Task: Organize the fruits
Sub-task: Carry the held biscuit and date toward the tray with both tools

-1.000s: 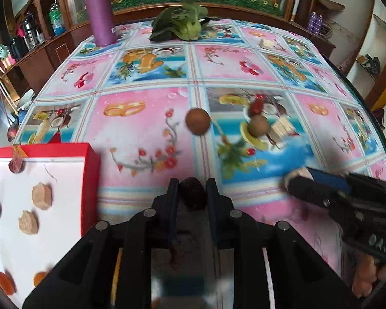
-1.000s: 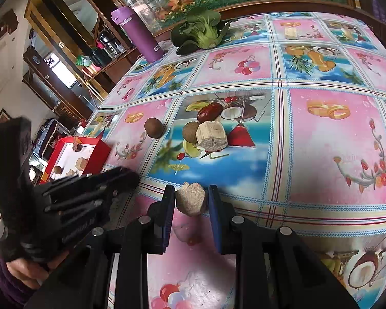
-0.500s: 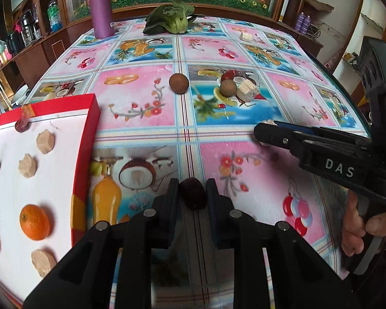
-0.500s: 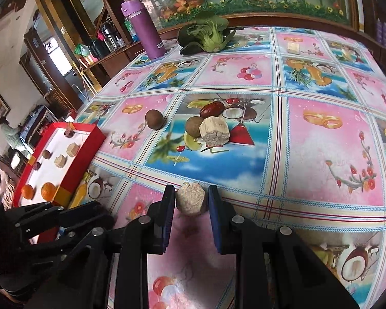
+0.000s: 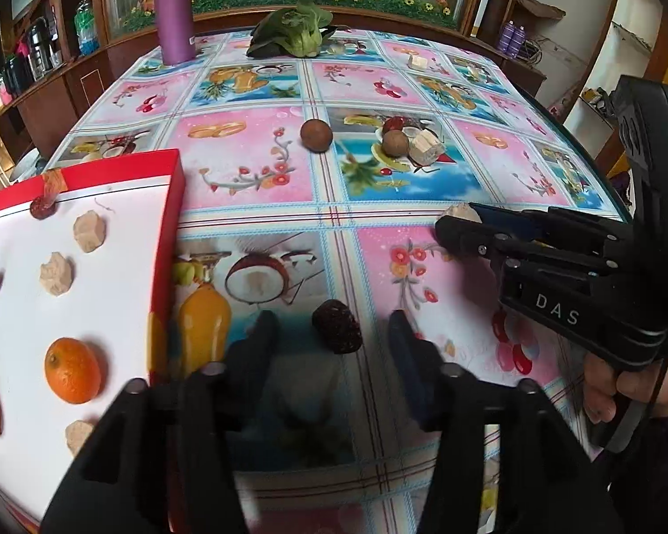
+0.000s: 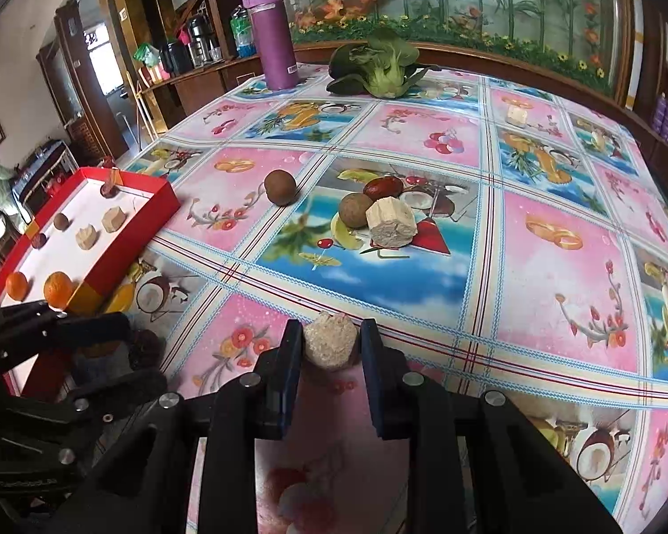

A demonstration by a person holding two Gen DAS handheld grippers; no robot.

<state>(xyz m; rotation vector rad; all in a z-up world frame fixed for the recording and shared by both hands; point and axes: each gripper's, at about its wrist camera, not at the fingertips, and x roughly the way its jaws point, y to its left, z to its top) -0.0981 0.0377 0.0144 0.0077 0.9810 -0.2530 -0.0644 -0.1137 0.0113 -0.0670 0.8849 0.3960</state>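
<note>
— Looking along the left gripper [image 5: 329,333], where does the dark fruit [image 5: 336,327] sit?

— Between the two fingers, touching neither one. The jaws stand wide apart, released, and the dark wrinkled fruit is in the gap over the patterned tablecloth [image 5: 254,178], just beside the red tray [image 5: 173,204]. Whether it rests on the cloth I cannot tell.

— And the right gripper [image 6: 329,347]?

— Clenched on a pale beige chunk [image 6: 330,346]; both blue-padded fingers press its sides, and it is held above the pink square near the table's front edge.

— What lies in the tray?

— Two oranges [image 5: 72,376], several pale chunks [image 5: 89,231] and a few small dark or brown fruits — all on its white floor.

— Anything left out on the cloth?

— A brown round fruit [image 6: 280,187] alone, and near it a cluster: another brown one [image 6: 354,210], a red date [image 6: 383,187] and a big pale chunk [image 6: 391,223], touching each other. Further back, one more pale piece [image 6: 517,114], a leafy green vegetable [image 6: 378,69] and a purple bottle [image 6: 274,35].

— Any writing?

— "DAS" in pale letters on the right gripper's side, seen from the left camera. The bottle has a small white label, too small to read.
</note>
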